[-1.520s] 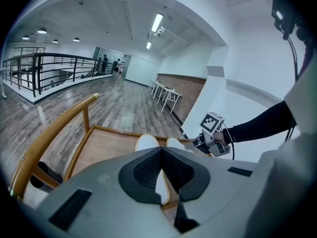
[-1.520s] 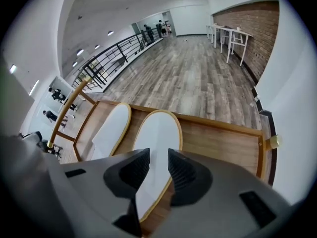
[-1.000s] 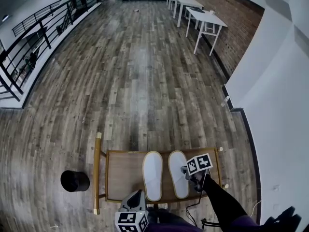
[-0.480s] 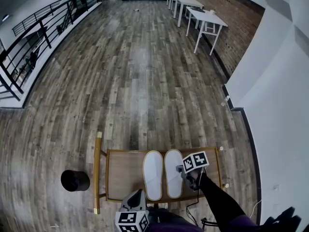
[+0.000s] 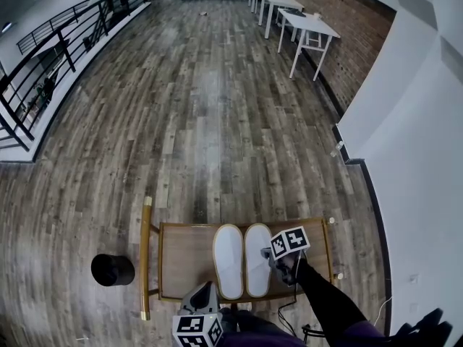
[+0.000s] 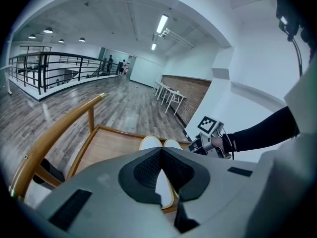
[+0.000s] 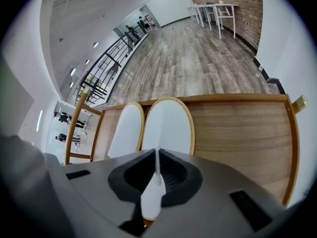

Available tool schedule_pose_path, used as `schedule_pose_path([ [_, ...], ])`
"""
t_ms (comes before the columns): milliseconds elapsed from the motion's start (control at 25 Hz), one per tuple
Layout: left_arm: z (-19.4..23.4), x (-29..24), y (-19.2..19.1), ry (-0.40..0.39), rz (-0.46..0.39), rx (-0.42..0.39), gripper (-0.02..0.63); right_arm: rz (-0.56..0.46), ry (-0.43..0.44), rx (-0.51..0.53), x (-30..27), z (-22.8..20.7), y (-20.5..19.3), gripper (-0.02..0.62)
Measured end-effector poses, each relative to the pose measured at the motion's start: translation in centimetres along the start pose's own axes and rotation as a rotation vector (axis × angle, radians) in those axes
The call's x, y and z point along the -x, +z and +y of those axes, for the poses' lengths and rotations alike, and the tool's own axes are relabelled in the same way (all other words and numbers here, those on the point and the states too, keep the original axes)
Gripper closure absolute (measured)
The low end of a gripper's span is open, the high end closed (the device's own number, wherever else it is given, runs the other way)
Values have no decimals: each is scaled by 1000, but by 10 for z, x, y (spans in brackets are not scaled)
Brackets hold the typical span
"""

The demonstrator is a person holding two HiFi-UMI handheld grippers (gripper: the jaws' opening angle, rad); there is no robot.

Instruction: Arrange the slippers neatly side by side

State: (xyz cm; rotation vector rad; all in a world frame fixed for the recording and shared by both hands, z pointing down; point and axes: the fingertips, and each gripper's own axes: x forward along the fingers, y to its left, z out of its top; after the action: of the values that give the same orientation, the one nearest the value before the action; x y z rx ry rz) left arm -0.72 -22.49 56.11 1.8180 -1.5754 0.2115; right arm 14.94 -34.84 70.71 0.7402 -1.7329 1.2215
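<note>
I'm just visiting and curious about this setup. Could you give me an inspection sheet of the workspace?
Surface: wooden table, raised rim.
Job's things: left slipper and right slipper, white, side by side.
Clutter: nothing else seen on the table; black bin on the floor.
Grippers: right gripper shut on the right slipper's near end; left gripper shut, empty.
Cables: thin cable below the right arm.
Surroundings: plank floor, white tables by a brick wall, black railing.

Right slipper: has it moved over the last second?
Yes. The right slipper slid left, closing the gap to the left slipper, which stayed put on the wooden table.
</note>
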Motion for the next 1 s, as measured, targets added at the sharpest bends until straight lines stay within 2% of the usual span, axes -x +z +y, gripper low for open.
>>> schedule_pose_path([
  [280, -1, -1, 1, -3, 2, -2, 606, 3, 0, -17, -1, 0, 0, 578],
  [480, -3, -2, 2, -4, 0, -3, 606, 5, 39, 0, 0, 6, 0, 577],
  [560, -3, -3, 1, -8, 0, -8, 606, 5, 60, -1, 1, 7, -1, 539],
  [720, -3, -5, 2, -5, -6, -9, 606, 0, 71, 20, 8, 5, -4, 509],
  [880, 1, -8, 7, -1, -15, -7, 606, -79, 78, -10, 29, -4, -2, 509],
  [1000, 3, -9, 17, -4, -39, 7, 606, -227, 159, -71, 66, 0, 5, 509],
])
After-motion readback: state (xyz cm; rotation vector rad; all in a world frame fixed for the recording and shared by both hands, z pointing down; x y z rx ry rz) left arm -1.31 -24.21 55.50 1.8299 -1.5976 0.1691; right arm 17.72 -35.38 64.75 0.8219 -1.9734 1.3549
